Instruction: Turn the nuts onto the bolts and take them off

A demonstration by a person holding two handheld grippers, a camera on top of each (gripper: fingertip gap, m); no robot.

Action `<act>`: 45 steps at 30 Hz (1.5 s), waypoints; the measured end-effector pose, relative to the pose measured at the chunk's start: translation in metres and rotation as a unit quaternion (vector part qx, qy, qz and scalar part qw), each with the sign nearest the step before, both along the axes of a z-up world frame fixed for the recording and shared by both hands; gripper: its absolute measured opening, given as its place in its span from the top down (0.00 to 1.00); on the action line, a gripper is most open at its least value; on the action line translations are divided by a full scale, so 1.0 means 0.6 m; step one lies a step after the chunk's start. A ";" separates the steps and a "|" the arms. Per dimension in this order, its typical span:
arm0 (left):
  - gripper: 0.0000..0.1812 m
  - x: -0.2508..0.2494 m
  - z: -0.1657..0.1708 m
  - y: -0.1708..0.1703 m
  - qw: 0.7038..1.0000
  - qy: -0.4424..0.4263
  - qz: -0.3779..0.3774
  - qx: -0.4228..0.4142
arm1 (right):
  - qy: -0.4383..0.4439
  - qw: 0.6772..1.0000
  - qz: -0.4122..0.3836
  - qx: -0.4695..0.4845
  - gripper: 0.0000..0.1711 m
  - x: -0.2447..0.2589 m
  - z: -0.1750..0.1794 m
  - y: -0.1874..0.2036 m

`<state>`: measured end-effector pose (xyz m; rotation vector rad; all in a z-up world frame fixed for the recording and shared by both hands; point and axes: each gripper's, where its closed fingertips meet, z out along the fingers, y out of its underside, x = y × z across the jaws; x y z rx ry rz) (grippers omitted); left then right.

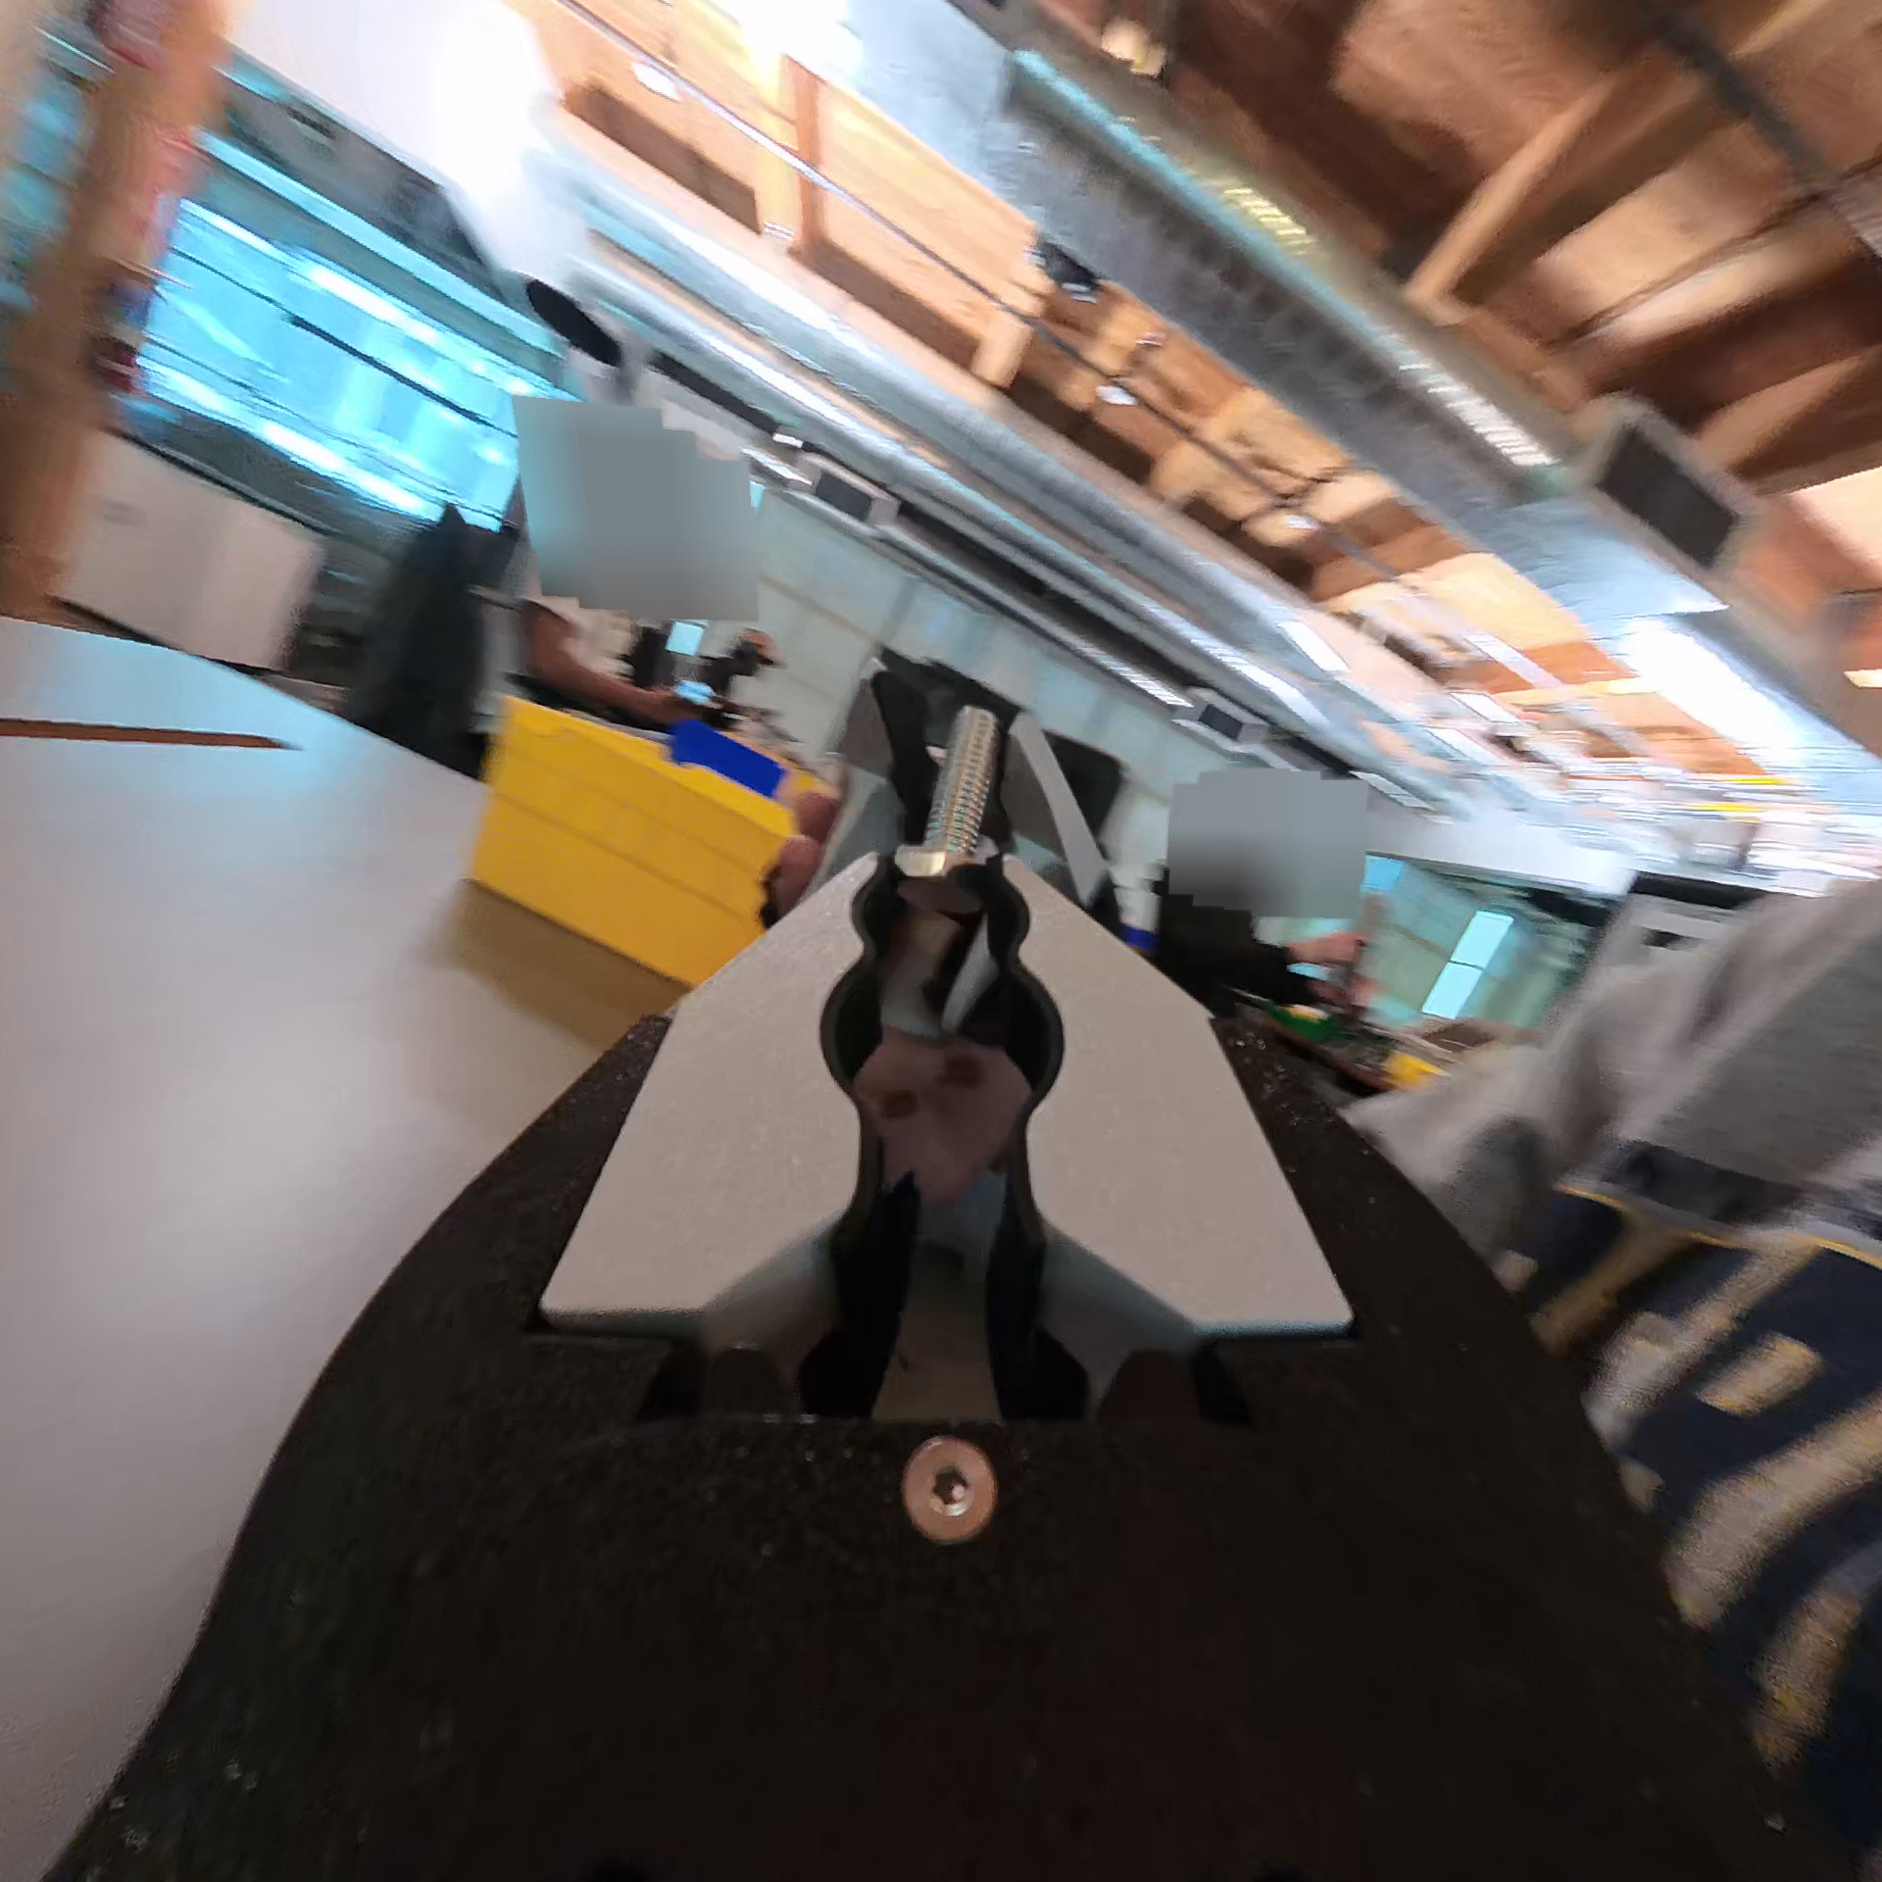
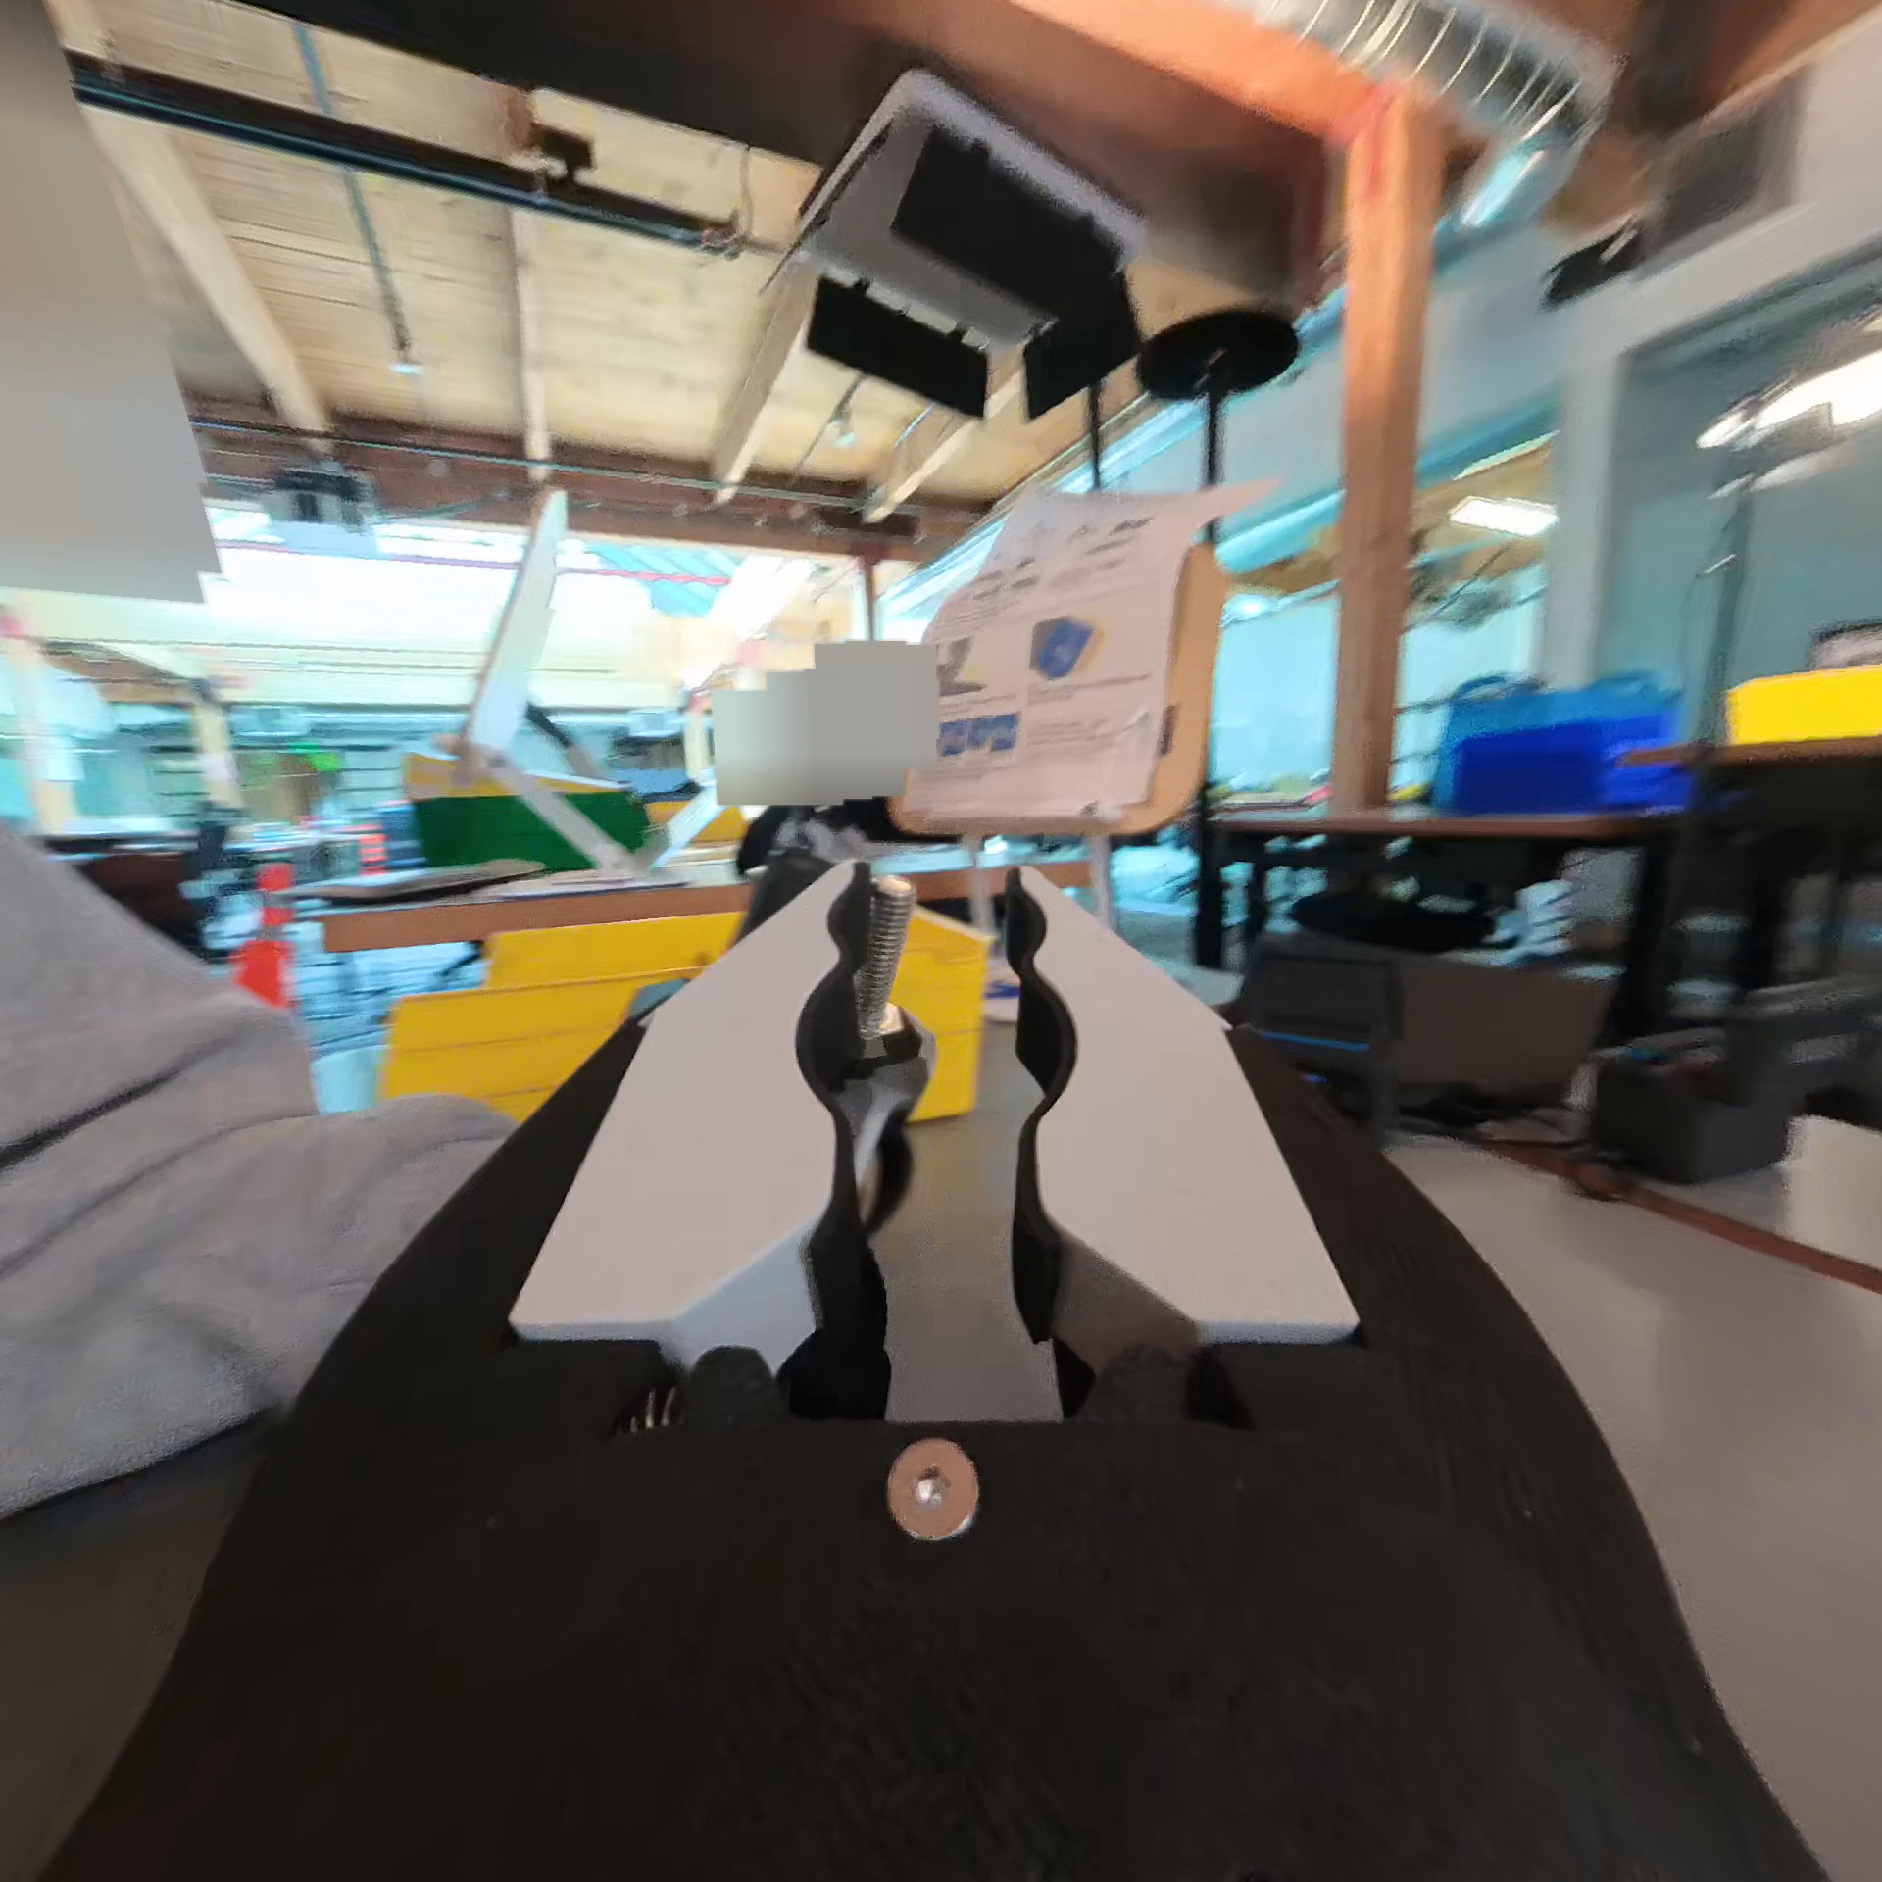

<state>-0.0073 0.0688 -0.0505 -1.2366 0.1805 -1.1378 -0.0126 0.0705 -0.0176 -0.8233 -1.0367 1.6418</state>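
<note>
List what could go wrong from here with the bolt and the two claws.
1. The left claw pinches the bolt only by its hex head, at the very fingertips; a sideways push might lever it loose.
2. The right claw is open, with the thread lying close to one finger, not centred; closing could knock the bolt askew.

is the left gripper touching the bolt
Touching. The left wrist view shows the left gripper closed on the bolt at its hex head, both fingertips pressed against it, threaded shank pointing away.
</note>
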 end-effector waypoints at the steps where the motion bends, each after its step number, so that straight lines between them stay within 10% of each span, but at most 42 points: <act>1: 0.92 -0.010 -0.001 0.003 1.000 0.002 0.024 -0.002 | 0.014 0.999 -0.036 0.014 0.85 0.000 -0.002 0.008; 8: 0.92 -0.054 0.008 0.004 0.995 -0.015 0.095 0.007 | -0.022 0.987 -0.116 0.109 0.87 -0.002 -0.013 0.024; 18: 0.92 -0.077 0.000 0.000 0.986 0.056 0.158 0.010 | -0.491 0.844 0.054 0.208 0.86 0.083 -0.176 -0.163; 45: 0.92 -0.076 0.001 -0.008 0.984 0.085 0.156 0.018 | -0.620 0.756 -0.004 0.210 0.84 0.050 -0.277 -0.214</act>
